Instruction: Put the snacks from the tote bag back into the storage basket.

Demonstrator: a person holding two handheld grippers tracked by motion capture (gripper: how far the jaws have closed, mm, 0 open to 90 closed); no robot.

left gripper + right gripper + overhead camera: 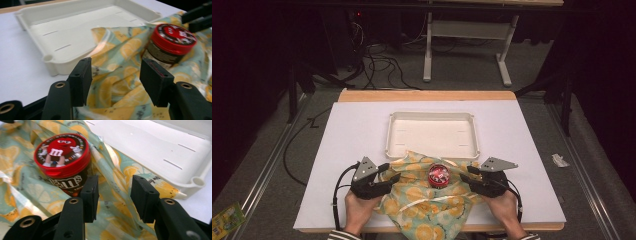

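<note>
Both grippers are pretty much all matte black. The left gripper [384,173] and the right gripper [468,176] each carry a grey three-cornered plate on top with little dark holes in it, and a black cable loops off the back of each one. Up close, the jaws are chunky rectangular black blocks with small screw holes in the sides, mounted on rounded black arms that have brass-coloured ringed holes in them. One pad in the left gripper view has a thin reddish line along its edge. The person's sleeves are striped, dark and light, just peeking in at the cuffs.
</note>
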